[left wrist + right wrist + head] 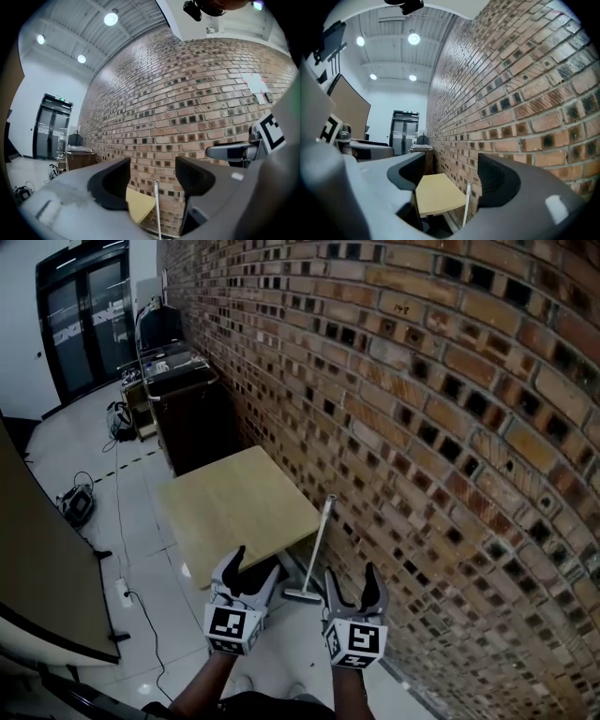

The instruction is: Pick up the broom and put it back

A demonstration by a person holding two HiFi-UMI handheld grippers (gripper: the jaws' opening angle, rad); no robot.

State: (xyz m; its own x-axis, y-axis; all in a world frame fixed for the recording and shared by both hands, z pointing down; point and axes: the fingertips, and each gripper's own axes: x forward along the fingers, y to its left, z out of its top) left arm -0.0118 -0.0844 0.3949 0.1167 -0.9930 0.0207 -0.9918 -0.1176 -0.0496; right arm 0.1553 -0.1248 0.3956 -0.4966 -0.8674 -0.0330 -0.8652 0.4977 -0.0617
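Observation:
A broom with a pale handle [319, 538] and a flat head [302, 594] on the floor leans upright at the near right corner of the light wooden table [239, 512], next to the brick wall [431, 427]. Both grippers are level, side by side, short of the broom. My left gripper [255, 568] is open and empty, in front of the table's near edge. My right gripper [352, 582] is open and empty, just right of the broom head. The handle [157, 206] shows between the jaws in the left gripper view, and the same handle [466, 201] in the right gripper view.
A dark cabinet [187, 409] with equipment on top stands beyond the table along the wall. Glass doors [84, 315] are at the far end. A large brown board [37, 559] lies at the left, with cables and a small device [77, 504] on the floor.

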